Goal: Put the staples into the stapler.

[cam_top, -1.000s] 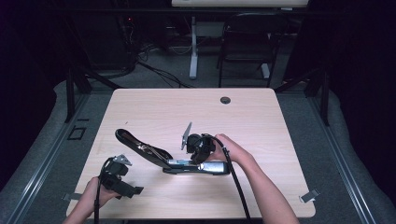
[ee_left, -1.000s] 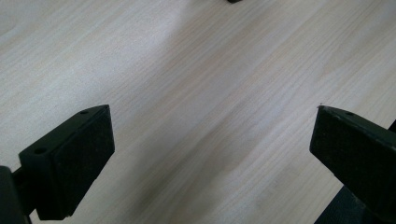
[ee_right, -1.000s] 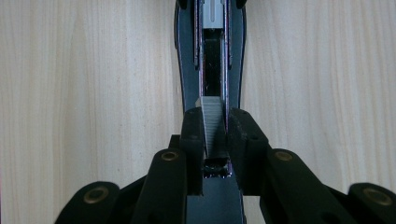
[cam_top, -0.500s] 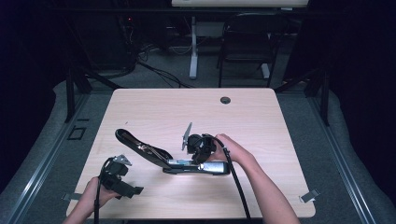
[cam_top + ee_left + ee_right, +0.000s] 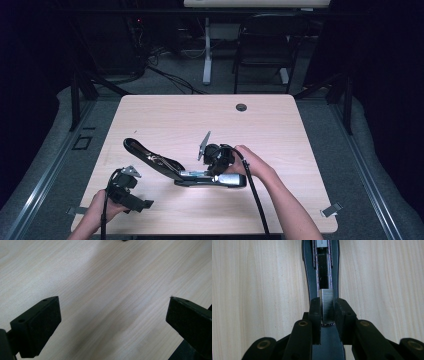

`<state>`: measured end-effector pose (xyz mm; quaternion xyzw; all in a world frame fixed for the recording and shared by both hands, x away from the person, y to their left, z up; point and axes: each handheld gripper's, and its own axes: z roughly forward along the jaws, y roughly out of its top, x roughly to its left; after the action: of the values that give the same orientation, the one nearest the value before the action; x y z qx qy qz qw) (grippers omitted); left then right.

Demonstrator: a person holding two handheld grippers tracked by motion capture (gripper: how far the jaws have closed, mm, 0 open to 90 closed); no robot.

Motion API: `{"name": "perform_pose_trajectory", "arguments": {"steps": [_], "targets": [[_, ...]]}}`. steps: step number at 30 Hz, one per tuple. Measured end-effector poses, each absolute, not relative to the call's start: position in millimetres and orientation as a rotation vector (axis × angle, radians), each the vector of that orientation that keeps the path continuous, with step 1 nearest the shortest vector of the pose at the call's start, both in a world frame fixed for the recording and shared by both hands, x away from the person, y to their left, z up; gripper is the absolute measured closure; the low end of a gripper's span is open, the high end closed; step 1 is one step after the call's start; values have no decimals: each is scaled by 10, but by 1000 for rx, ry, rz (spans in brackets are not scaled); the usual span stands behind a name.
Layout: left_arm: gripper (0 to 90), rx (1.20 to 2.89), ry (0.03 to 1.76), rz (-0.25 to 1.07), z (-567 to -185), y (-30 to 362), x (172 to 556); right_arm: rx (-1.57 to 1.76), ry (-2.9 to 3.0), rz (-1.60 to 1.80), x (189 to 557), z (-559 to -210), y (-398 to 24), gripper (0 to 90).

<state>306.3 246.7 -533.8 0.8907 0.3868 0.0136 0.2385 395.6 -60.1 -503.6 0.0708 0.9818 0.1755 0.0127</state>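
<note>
right hand-held gripper [image 5: 327, 311] pinching staple strip [image 5: 326, 305] over open stapler [image 5: 180, 172]; slight tilt risks jamming in channel. left hand-held gripper [image 5: 113, 315] released, idle.

Matt wood table [image 5: 280, 125] (metal staples [image 5: 326, 303])

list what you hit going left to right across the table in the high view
left gripper → open stapler → right gripper, shut on a strip of staples → the person's right hand
</note>
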Motion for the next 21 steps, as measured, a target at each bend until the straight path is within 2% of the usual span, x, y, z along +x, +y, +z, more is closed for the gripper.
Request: {"name": "perform_pose_trajectory", "arguments": {"steps": [17,21], "targets": [[1,2442,1058,39,-5336,2467,3061,186,3067,486,3965,-5026,-499,773],[1,2443,1057,39,-5337,2466,3061,193,3081,491,3988,-5025,-504,744]]}}
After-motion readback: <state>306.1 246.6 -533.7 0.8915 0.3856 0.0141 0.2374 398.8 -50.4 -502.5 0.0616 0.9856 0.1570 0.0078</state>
